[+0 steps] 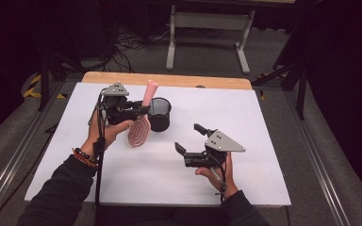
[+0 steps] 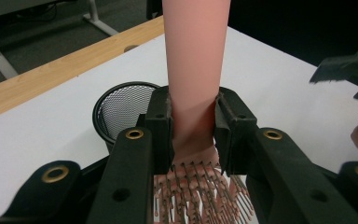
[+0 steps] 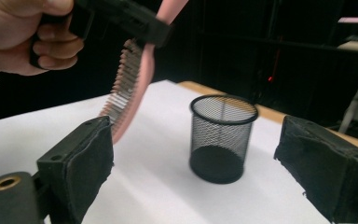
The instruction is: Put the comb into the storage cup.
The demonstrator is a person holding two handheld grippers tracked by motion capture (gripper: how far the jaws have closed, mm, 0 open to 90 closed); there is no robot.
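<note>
A pink hairbrush (image 1: 141, 123) hangs above the white table, handle up and bristled head down. My left gripper (image 1: 143, 109) is shut on its handle (image 2: 194, 70) just above the head. A black mesh cup (image 1: 160, 114) stands upright on the table right beside the brush; it also shows behind the jaws (image 2: 121, 105) and straight ahead (image 3: 220, 136). My right gripper (image 1: 190, 138) is open and holds nothing, low over the table to the right of the cup. From there the brush (image 3: 129, 84) hangs at upper left, held by the other hand.
The white board (image 1: 245, 122) lies on a wooden tabletop whose far edge (image 1: 169, 79) shows. Beyond it stand a white desk frame (image 1: 207, 28) and cables on the grey floor. Metal rails run along both sides.
</note>
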